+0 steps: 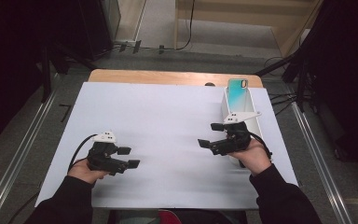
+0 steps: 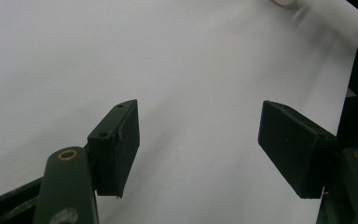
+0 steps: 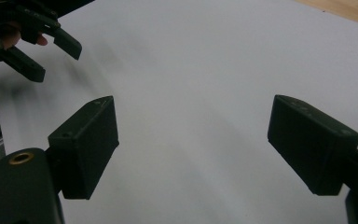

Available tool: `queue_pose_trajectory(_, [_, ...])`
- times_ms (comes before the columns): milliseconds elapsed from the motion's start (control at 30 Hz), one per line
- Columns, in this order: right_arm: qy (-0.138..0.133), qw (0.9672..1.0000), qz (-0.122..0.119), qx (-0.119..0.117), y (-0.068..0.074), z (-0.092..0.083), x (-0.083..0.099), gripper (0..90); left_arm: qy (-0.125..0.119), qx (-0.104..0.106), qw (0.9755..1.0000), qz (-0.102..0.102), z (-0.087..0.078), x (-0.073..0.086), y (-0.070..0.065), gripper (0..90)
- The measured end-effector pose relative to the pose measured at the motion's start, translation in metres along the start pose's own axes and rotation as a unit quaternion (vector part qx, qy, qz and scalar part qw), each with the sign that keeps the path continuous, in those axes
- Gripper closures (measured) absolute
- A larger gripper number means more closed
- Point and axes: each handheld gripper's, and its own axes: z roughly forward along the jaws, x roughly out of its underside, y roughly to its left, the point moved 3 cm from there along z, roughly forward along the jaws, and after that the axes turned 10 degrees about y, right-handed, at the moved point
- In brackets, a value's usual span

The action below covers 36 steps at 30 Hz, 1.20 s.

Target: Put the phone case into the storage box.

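Nearest the camera in the high view, two dark-sleeved forearms are seen entering from the bottom edge, each hand wrapped around a gripper. The left gripper (image 1: 128,157) is held low over the near left part of the white sheet (image 1: 158,116), its jaws spread wide with nothing between them; in the left gripper view the same two black pads (image 2: 116,144) are shown well apart above bare white surface. The right gripper (image 1: 211,135) is held over the near right part of the sheet, pointing toward the middle of the table. Its jaws are parted and nothing is gripped (in the right gripper view only blank white sheet is seen in the gap), and the left gripper (image 3: 37,42) is caught in that view's upper left corner, farther off.

Just behind the right hand (image 1: 254,156), a long white box (image 1: 230,100) is laid along the right edge of the sheet. At its far end a phone case (image 1: 237,91) with a teal-to-white fade is set, apart from both grippers. Beyond the sheet, a strip of the wooden table (image 1: 168,76) is left uncovered, and behind that a grey floor is visible.
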Motion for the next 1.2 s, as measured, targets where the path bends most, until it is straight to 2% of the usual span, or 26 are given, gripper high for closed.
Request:
queue_pose_trajectory(33, [-0.001, 1.0, -0.002, -0.001, 0.0, 0.0, 0.002, 15.1, 0.0, -0.001, 1.0, 0.001, 0.0, 0.0, 0.0, 29.0])
queue_pose_trajectory(100, [-0.005, 1.0, -0.006, -0.006, 0.001, -0.001, 0.007, 21.8, 0.0, -0.002, 1.0, -0.001, -0.001, 0.0, -0.001, 29.0])
queue_pose_trajectory(133, [-0.005, 0.9999, -0.011, -0.005, 0.001, -0.001, 0.009, 21.8, -0.001, 0.0, 1.0, 0.0, -0.001, 0.0, -0.001, 29.0])
queue_pose_trajectory(333, [0.003, 0.9997, -0.009, -0.021, 0.007, -0.001, 0.023, 21.8, -0.005, -0.001, 1.0, 0.002, -0.002, 0.001, -0.001, 29.0])
queue_pose_trajectory(633, [0.012, 0.9994, -0.019, -0.025, 0.013, 0.0, 0.038, 21.8, -0.005, 0.0, 1.0, 0.006, -0.003, 0.001, -0.002, 29.0])
queue_pose_trajectory(933, [0.019, 0.9994, -0.015, -0.026, 0.015, -0.003, 0.054, 21.8, -0.012, 0.007, 0.9999, 0.005, -0.006, 0.003, -0.003, 29.0])
queue_pose_trajectory(1200, [0.022, 0.9992, -0.015, -0.029, 0.021, -0.007, 0.065, 21.8, -0.008, 0.006, 0.9999, 0.01, -0.007, 0.003, -0.004, 29.0])
